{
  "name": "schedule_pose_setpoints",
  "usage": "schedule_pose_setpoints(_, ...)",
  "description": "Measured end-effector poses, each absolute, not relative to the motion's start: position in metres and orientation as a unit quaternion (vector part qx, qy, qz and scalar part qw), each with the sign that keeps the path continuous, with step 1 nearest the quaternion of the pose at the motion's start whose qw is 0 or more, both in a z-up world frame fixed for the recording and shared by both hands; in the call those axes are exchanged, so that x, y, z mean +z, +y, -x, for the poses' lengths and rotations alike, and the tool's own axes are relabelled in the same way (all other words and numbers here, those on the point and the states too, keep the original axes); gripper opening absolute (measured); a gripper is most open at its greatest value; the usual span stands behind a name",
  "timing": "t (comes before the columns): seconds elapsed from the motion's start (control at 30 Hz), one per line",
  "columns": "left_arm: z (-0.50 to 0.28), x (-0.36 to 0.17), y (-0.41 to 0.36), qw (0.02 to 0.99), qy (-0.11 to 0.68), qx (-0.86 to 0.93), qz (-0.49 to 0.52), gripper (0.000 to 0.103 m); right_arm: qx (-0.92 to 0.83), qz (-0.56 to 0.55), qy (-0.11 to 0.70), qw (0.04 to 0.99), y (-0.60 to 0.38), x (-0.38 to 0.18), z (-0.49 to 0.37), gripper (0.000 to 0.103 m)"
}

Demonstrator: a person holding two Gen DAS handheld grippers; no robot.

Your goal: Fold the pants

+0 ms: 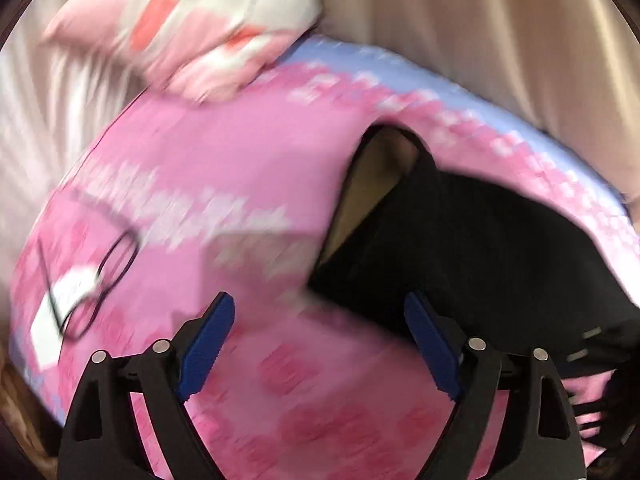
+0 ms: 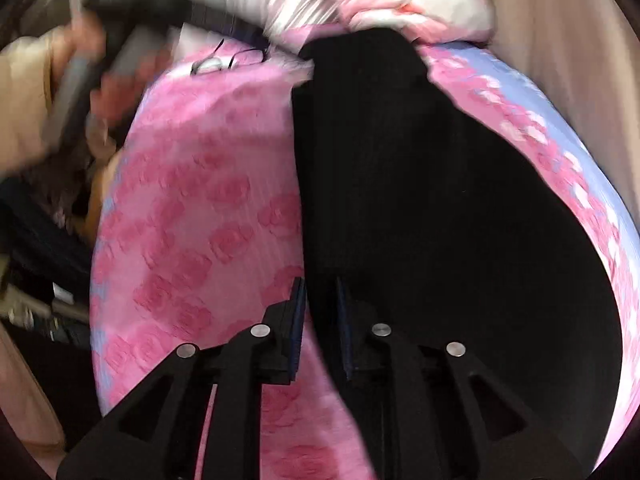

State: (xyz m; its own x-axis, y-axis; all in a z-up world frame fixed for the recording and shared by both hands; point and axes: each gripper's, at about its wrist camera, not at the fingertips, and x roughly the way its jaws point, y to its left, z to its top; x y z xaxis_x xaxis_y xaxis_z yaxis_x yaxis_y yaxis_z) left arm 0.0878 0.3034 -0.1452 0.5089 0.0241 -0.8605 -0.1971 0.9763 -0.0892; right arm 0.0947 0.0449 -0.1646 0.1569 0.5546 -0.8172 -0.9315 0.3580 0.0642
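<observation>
Your bed, in its pink rose-print quilted cover, carries the black fabric pants toward 3 o'clock. Your right tool is clenched on their edge; your left tool hangs released. Black-framed eyeglasses lie at 9 o'clock.

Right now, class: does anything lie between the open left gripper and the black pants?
Nothing visible does. Only bare pink bedspread separates the left gripper from the pants. The glasses lie off to the other side.
</observation>
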Motion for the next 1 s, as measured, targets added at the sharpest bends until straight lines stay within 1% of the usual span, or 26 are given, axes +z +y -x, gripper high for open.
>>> schedule_pose_setpoints(0.03, -0.082, -0.143, 0.306, 0.867, 0.486, 0.063, 0.088, 0.082, 0.510, 0.208, 0.393, 0.737, 0.038, -0.150, -0.096, 0.017)
schedule_pose_setpoints(0.07, -0.078, -0.138, 0.306, 0.873, 0.476, 0.058, 0.091, 0.082, 0.510, 0.190, 0.388, 0.744, 0.035, -0.141, -0.099, 0.036)
schedule_pose_setpoints(0.1, -0.075, -0.130, 0.307, 0.878, 0.465, 0.056, 0.097, 0.083, 0.508, 0.178, 0.381, 0.752, 0.032, -0.131, -0.102, 0.049)
schedule_pose_setpoints(0.13, -0.072, -0.120, 0.306, 0.885, 0.450, 0.045, 0.110, 0.083, 0.499, 0.169, 0.370, 0.765, 0.032, -0.124, -0.106, 0.068)
schedule_pose_setpoints(0.17, -0.072, -0.110, 0.306, 0.892, 0.433, 0.033, 0.126, 0.084, 0.490, 0.151, 0.361, 0.779, 0.035, -0.118, -0.115, 0.070)
schedule_pose_setpoints(0.23, -0.083, -0.097, 0.303, 0.898, 0.411, 0.011, 0.157, 0.084, 0.495, 0.108, 0.366, 0.780, 0.051, -0.118, -0.137, 0.070)
schedule_pose_setpoints(0.27, -0.088, -0.095, 0.298, 0.898, 0.409, 0.001, 0.165, 0.085, 0.491, 0.089, 0.379, 0.779, 0.062, -0.124, -0.150, 0.070)
schedule_pose_setpoints(0.3, -0.103, -0.098, 0.292, 0.895, 0.414, -0.005, 0.166, 0.085, 0.492, 0.072, 0.404, 0.768, 0.075, -0.135, -0.161, 0.068)
schedule_pose_setpoints(0.33, -0.110, -0.103, 0.284, 0.892, 0.421, -0.007, 0.165, 0.085, 0.491, 0.054, 0.438, 0.751, 0.084, -0.149, -0.171, 0.055)
schedule_pose_setpoints(0.4, -0.132, -0.123, 0.272, 0.878, 0.455, -0.008, 0.148, 0.084, 0.482, 0.012, 0.471, 0.739, 0.077, -0.159, -0.181, 0.054)
schedule_pose_setpoints(0.47, -0.147, -0.150, 0.258, 0.863, 0.491, -0.024, 0.118, 0.084, 0.464, -0.031, 0.453, 0.760, 0.031, -0.142, -0.188, 0.054)
schedule_pose_setpoints(0.53, -0.148, -0.168, 0.248, 0.858, 0.507, -0.022, 0.078, 0.084, 0.443, -0.018, 0.442, 0.780, -0.011, -0.121, -0.203, 0.055)
schedule_pose_setpoints(0.57, -0.148, -0.173, 0.245, 0.861, 0.506, -0.015, 0.051, 0.084, 0.427, 0.002, 0.451, 0.784, -0.037, -0.111, -0.221, 0.055)
schedule_pose_setpoints(0.6, -0.147, -0.178, 0.240, 0.861, 0.508, -0.006, 0.016, 0.085, 0.420, 0.003, 0.467, 0.778, -0.055, -0.109, -0.239, 0.056)
schedule_pose_setpoints(0.63, -0.147, -0.182, 0.240, 0.861, 0.508, -0.010, 0.001, 0.086, 0.411, -0.002, 0.485, 0.772, -0.073, -0.110, -0.257, 0.056)
schedule_pose_setpoints(0.7, -0.146, -0.185, 0.240, 0.864, 0.504, -0.017, -0.014, 0.088, 0.394, -0.009, 0.527, 0.753, -0.100, -0.123, -0.301, 0.056)
schedule_pose_setpoints(0.73, -0.146, -0.185, 0.240, 0.863, 0.505, -0.020, -0.022, 0.088, 0.386, -0.002, 0.535, 0.751, -0.105, -0.129, -0.309, 0.056)
schedule_pose_setpoints(0.8, -0.147, -0.184, 0.243, 0.858, 0.513, -0.024, -0.028, 0.089, 0.396, -0.001, 0.575, 0.716, -0.106, -0.156, -0.329, 0.056)
schedule_pose_setpoints(0.87, -0.151, -0.184, 0.249, 0.854, 0.520, -0.026, -0.023, 0.089, 0.412, 0.016, 0.597, 0.688, -0.097, -0.177, -0.332, 0.056)
schedule_pose_setpoints(0.9, -0.151, -0.185, 0.251, 0.853, 0.521, -0.025, -0.020, 0.095, 0.418, 0.028, 0.596, 0.685, -0.092, -0.182, -0.328, 0.056)
schedule_pose_setpoints(0.93, -0.152, -0.187, 0.253, 0.851, 0.524, -0.016, -0.021, 0.098, 0.425, 0.040, 0.591, 0.685, -0.086, -0.183, -0.324, 0.051)
schedule_pose_setpoints(0.97, -0.152, -0.189, 0.255, 0.851, 0.525, -0.014, -0.016, 0.098, 0.435, 0.058, 0.576, 0.690, -0.078, -0.183, -0.319, 0.036)
schedule_pose_setpoints(1.0, -0.152, -0.190, 0.258, 0.850, 0.527, -0.016, -0.010, 0.098, 0.438, 0.080, 0.566, 0.694, -0.072, -0.181, -0.313, 0.028)
